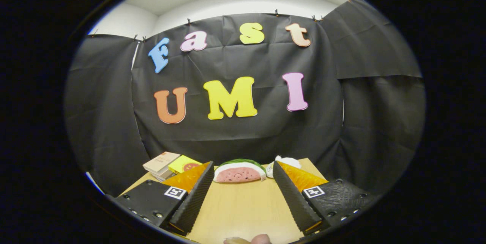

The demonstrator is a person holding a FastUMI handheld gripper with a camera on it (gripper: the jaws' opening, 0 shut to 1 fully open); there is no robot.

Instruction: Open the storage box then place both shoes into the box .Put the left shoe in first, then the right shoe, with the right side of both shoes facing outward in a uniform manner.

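My gripper (243, 183) is held above a light wooden table (243, 206), its two fingers spread wide apart with nothing between them, so it is open. The left finger (193, 196) and the right finger (294, 198) frame a bare stretch of tabletop. I see neither shoes nor a storage box here.
Beyond the fingers at the table's far edge lies a watermelon-slice toy (238, 172). A small white object (283, 162) sits just right of it, partly behind the right finger. A stack of books (161, 165) and a yellow card (184, 164) rest at the far left corner. Fingertips of a hand (248, 240) show at the near edge.
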